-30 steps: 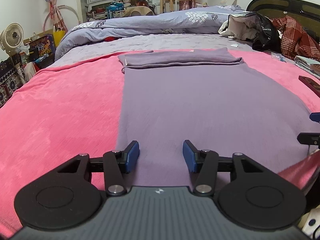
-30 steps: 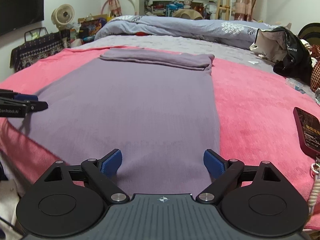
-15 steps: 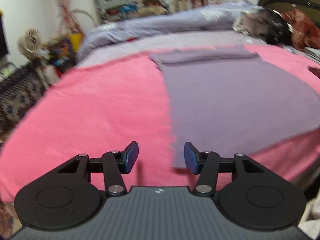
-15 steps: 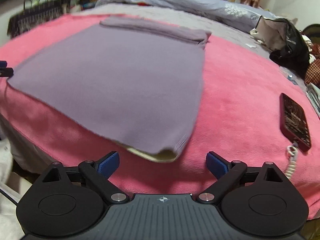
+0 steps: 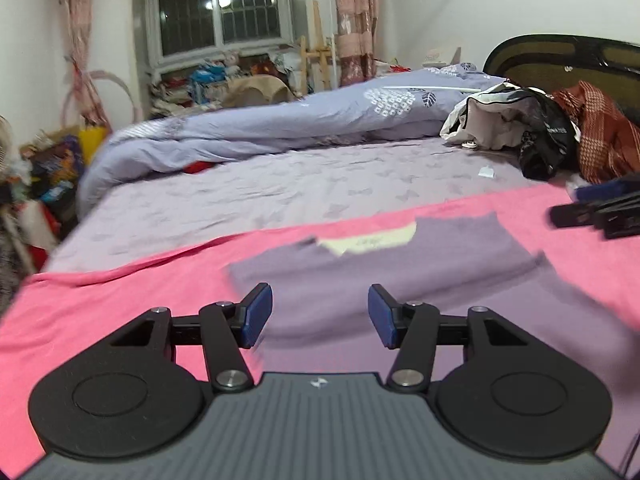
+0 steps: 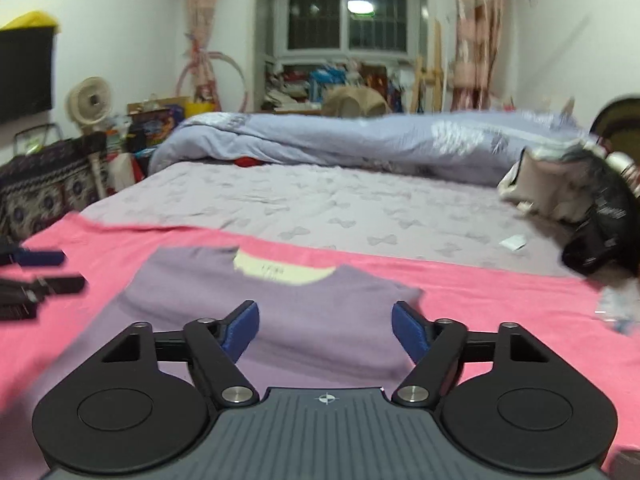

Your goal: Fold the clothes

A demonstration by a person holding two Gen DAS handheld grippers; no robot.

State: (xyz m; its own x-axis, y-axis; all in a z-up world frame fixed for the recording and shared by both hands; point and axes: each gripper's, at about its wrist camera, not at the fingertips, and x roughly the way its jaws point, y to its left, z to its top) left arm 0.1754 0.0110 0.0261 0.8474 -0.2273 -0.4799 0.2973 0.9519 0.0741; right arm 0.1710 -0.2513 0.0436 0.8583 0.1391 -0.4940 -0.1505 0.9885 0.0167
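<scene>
The purple garment [image 5: 400, 280] lies on the pink blanket [image 5: 100, 320], near the blanket's far edge where the lilac sheet [image 5: 280, 188] begins. It is folded over on itself: a doubled upper layer with a cream inner lining [image 6: 280, 272] showing at the neckline, the top layer's far edge running roughly parallel to the blanket's far edge. Its surface looks smooth, though both views are blurred. A small mark sits on the cream lining, too blurred to read. The left gripper [image 5: 320, 316] hangs over the near part of the garment with its blue pads apart and nothing between them. The right gripper [image 6: 324, 330] is likewise spread wide and empty above the garment. Each gripper's tip shows at the side of the other's view, beside the garment. A black bag [image 5: 548, 140] on the lilac sheet toward the headboard carries white lettering, not legible. A small logo marks each gripper body.
</scene>
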